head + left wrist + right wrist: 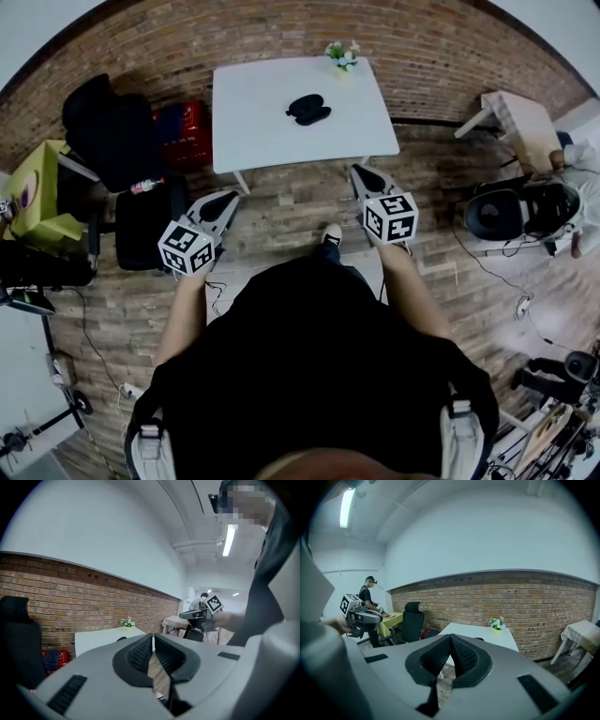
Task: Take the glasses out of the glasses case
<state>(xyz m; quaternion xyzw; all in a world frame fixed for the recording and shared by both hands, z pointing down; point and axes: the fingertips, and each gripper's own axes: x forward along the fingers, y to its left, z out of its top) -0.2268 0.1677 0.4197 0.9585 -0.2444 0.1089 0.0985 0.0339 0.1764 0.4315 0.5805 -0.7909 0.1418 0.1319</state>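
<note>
Lying dark and rounded, glasses case (307, 110), on white table (253, 131)

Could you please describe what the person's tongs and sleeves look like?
Both the left tongs and right tongs are light grey and taper forward, with black ribbed pads inside. Each carries a white cube with black square markers. The person wears a short-sleeved black top.

The black glasses case (307, 110) lies near the middle of the white table (262, 122) — lid state unclear
</note>
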